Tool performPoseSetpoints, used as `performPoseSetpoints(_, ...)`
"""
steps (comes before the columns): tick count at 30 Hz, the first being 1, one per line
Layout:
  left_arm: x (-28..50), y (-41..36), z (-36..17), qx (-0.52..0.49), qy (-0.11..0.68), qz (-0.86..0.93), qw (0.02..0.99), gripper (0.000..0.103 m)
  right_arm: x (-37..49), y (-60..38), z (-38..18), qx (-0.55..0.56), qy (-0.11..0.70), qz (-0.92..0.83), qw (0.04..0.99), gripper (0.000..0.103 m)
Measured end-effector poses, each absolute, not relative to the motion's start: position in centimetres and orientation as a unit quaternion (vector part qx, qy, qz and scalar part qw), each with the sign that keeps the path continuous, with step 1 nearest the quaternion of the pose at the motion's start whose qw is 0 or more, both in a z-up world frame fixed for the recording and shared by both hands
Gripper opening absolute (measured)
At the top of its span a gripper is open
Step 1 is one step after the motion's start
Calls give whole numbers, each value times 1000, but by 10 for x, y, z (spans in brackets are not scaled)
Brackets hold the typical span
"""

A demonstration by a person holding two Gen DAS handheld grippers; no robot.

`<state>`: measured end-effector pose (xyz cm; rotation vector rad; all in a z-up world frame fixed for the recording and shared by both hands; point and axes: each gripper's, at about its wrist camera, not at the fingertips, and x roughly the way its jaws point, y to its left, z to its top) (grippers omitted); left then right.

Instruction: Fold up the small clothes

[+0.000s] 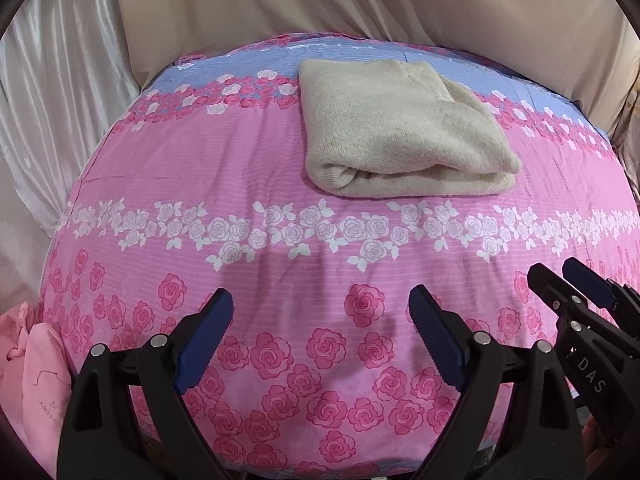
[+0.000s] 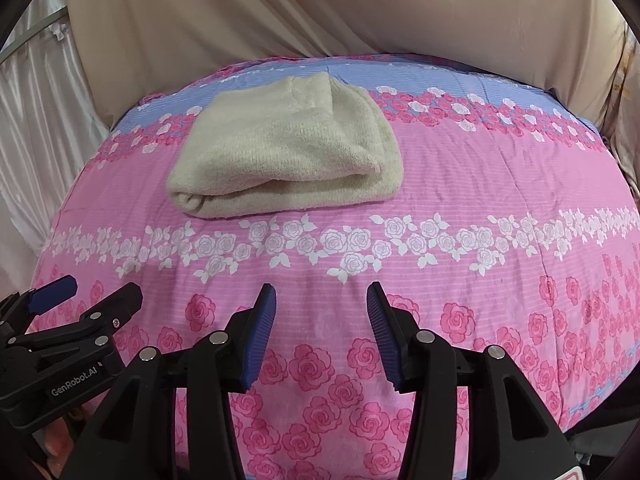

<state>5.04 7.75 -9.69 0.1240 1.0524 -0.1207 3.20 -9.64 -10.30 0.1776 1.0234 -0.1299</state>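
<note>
Blue-padded left gripper (image 1: 320,300) stands wide open, empty; right gripper (image 2: 321,300) is half open, also empty. Toward twelve o'clock, well apart, the cream knit garment (image 1: 396,132) lies folded on the floral bedspread (image 1: 240,168). It looks finished; best leave it square. Only the left view shows pink clothing (image 1: 32,368) at eight o'clock.

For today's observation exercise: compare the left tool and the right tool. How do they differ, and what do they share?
The left tool stands wide open; the right tool has a clearly narrower gap. Seen from the side, the left tool's body reads GenRobot.AI, the right tool's DAS. Both are empty, have ribbed blue pads on black arms, and point down over the rose-print bedcover, short of the folded cream garment.
</note>
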Motion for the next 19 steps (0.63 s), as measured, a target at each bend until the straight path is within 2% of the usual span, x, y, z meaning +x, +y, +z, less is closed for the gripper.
performPoseSetpoints(3,51,77,-96,62,498,-57,863,94,32,-96,-104,86,490,-61,865,47)
performPoseSetpoints(4,50,76,-95,65,496,-52,864,98,32,-96,-104,86,491,-61,865,47)
performPoseSetpoints(19,47,75,-93,70,491,-50,867,97,32,-93,-106,84,491,-55,865,50)
